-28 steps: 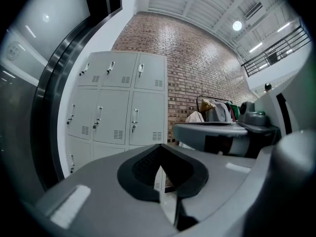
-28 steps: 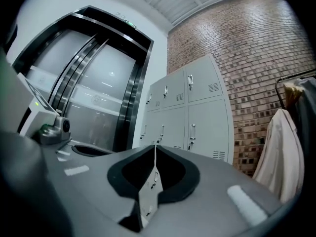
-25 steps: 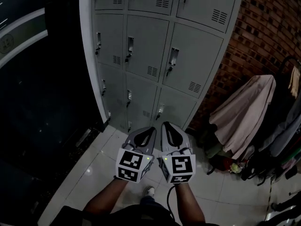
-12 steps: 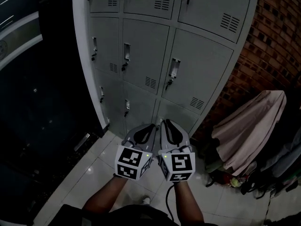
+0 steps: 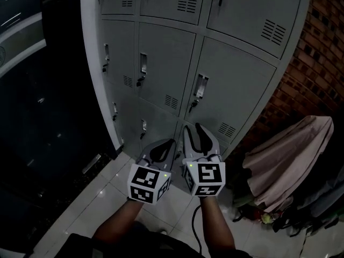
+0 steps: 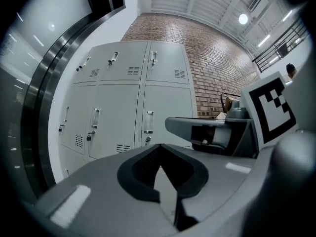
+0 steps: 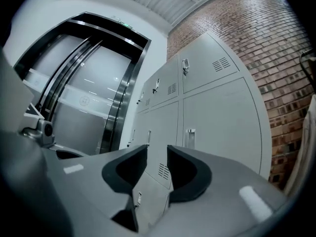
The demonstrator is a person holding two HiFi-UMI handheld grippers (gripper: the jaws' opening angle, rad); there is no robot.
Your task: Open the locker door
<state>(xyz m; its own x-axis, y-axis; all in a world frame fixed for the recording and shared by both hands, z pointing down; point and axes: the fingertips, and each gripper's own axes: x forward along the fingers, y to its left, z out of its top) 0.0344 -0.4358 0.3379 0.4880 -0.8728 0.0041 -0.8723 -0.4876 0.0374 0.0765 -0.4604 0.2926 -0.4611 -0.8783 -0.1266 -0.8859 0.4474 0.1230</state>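
- The right gripper [image 7: 157, 154] has its jaws parting at this moment. A clear gap shows between the dark pads, with nothing in it and nothing touching them; only grey locker fronts show through the gap.
- The left gripper [image 6: 159, 149] has its jaws closed, the pad tips meeting in a point. It holds nothing and touches nothing.
- Both grippers are held side by side and low in front of the person, close together but not touching, pointing up and forward at the bank of lockers [image 5: 161, 52]. I judge this a ready posture before the reach, with neither tool committed to a door yet.
- The right gripper sits a little ahead of the left. Since it is the one opening, it looks like the one meant to take the handle, with the left one idle.
- The locker door [image 5: 236, 90] most in line with the right gripper is in the right column, middle of the rows in view. It is shut flush with its neighbours.
- Its handle [image 5: 200, 86] stands upright near the door's left edge, well apart from both grippers, so the door likely hinges on the right. Which door is meant is my guess, since several match.
- The task is at its start: the approach remains, then the grip and the pull.
- Outward, a tiled floor [image 5: 102, 198] lies below and a brick wall [image 5: 317, 63] stands to the right of the lockers. A pale cloth [image 5: 285, 160] is draped over something low by that wall, clear of the door's swing as far as I can tell.
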